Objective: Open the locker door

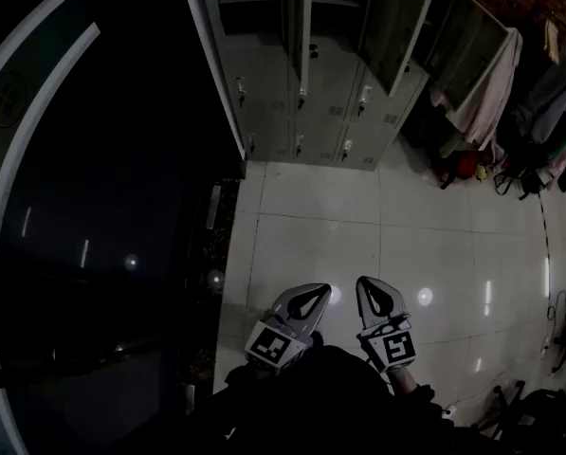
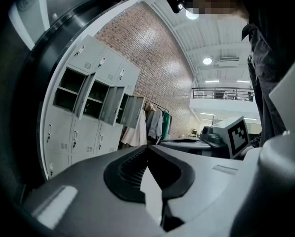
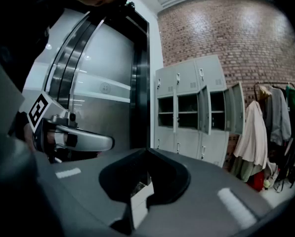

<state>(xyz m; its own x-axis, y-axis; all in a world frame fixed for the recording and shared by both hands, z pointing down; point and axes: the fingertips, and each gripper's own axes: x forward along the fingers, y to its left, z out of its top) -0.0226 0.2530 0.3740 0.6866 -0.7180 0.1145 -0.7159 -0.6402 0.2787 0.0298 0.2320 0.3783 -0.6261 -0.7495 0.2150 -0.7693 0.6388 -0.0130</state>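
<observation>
Well ahead of the fingers, across the tiled floor (image 1: 330,226), stands the grey locker bank (image 1: 301,93). Several upper doors (image 1: 392,27) are swung out, while the lower locker doors (image 1: 264,98) are shut. Down low, the left gripper (image 1: 313,294) and the right gripper (image 1: 366,284) hang side by side, close to the body. Each pair of fingers is pressed together with nothing between them. It looks like a carrying posture for the approach, and no handle is within reach yet.

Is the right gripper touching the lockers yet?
Apart. The head view shows the right gripper close to the person, with bare floor tiles between its shut jaws and the lockers.
</observation>
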